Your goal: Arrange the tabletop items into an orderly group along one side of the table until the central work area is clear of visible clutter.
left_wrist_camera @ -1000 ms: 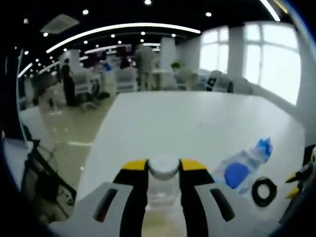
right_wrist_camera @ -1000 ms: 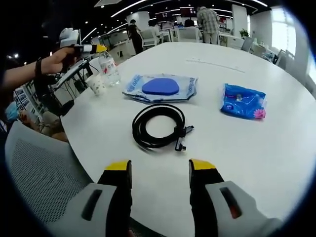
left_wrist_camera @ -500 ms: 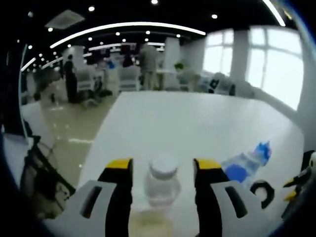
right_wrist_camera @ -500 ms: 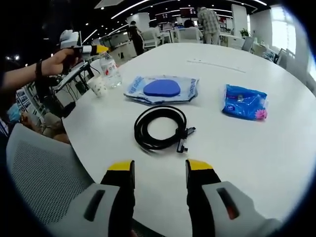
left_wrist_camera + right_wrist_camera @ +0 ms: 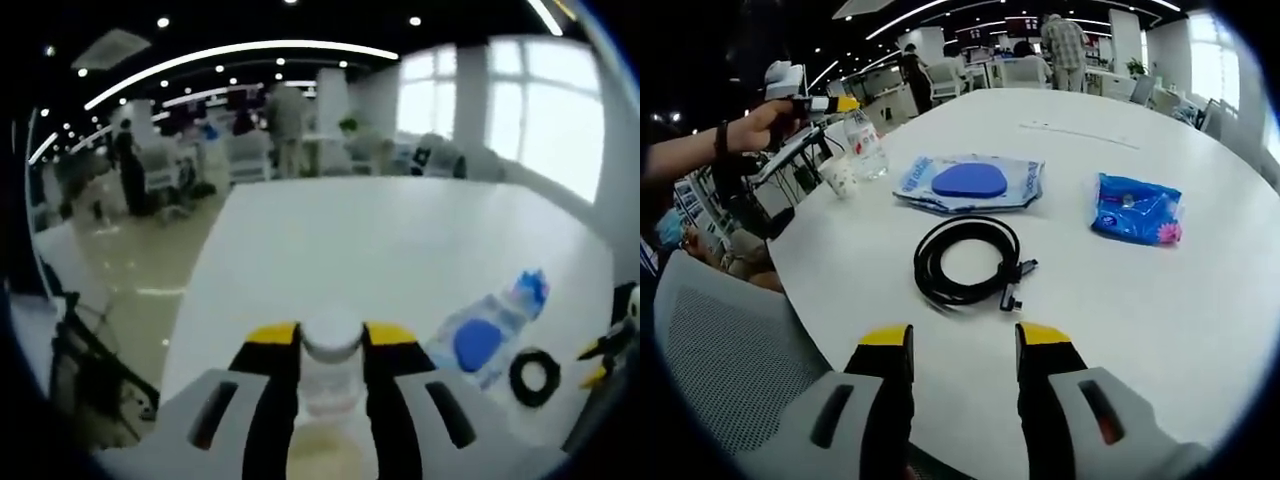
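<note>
A clear water bottle (image 5: 331, 380) with a white cap stands near the table's edge, and my left gripper (image 5: 332, 336) is shut on its neck just under the cap. In the right gripper view the same bottle (image 5: 865, 147) stands beside a small paper cup (image 5: 840, 178), with the left gripper (image 5: 820, 103) held over it by a hand. A coiled black cable (image 5: 965, 262) lies ahead of my right gripper (image 5: 963, 340), which is open and holds nothing. Behind the cable lie a clear packet with a blue pad (image 5: 970, 182) and a blue packet (image 5: 1135, 210).
The round white table (image 5: 1160, 320) stretches far to the back. A grey mesh chair (image 5: 720, 350) stands at its near edge. Further desks, chairs and people stand in the room behind. The right gripper (image 5: 608, 352) shows at the right edge of the left gripper view.
The left gripper's jaws stood apart around the bottle half a second ago and have shut on it again. The right gripper's jaws have narrowed a little.
</note>
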Motion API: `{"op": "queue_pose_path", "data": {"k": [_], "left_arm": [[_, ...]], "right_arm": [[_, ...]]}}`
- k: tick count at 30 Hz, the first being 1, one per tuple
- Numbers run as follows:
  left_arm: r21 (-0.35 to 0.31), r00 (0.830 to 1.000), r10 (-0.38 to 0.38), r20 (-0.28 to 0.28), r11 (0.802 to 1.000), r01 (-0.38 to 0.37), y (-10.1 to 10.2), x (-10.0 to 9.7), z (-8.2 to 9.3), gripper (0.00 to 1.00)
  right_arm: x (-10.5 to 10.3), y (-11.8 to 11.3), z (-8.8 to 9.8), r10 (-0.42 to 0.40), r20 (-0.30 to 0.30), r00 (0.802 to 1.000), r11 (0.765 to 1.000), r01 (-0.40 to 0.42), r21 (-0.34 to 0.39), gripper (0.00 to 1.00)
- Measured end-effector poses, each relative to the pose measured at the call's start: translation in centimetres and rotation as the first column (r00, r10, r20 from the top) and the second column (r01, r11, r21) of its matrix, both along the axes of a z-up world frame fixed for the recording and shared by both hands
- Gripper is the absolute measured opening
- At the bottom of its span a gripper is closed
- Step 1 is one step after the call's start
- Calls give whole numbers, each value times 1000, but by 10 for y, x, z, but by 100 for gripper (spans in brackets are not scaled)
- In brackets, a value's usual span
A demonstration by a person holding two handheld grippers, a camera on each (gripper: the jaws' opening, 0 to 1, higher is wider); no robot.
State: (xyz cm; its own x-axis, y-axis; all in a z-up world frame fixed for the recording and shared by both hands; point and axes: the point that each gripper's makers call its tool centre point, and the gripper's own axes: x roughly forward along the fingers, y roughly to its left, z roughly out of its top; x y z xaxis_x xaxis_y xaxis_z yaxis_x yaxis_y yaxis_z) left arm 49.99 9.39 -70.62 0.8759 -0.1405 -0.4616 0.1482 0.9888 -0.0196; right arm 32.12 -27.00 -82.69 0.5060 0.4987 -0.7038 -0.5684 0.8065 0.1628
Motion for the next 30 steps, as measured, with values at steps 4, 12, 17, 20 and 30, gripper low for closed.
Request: {"op": "queue_pose_path", "data": {"k": [4, 12, 17, 20, 30], "left_arm": [[-2, 999, 44, -1, 999, -44, 2, -1, 0, 21], [-6, 998, 51, -31, 999, -52, -1, -5, -4, 27], [-21, 998, 63, -22, 998, -63, 6, -13, -1, 35], [-19, 998, 59, -23, 998, -60, 9, -20, -1, 38], [-77, 998, 58, -15, 995, -59, 17, -52, -4, 45]], "right_arm": [[1, 0, 0, -3, 0, 1000, 1000, 3, 1, 40], [0, -1, 0, -10, -4, 1000, 1000, 10, 3, 39], [-1, 0, 1, -7, -3, 1000, 1000, 7, 7, 39], [-1, 1, 1, -4, -3, 1000, 1000, 4, 6, 39], [0, 2, 2, -9, -2, 1000, 1000, 9, 16, 39]]}}
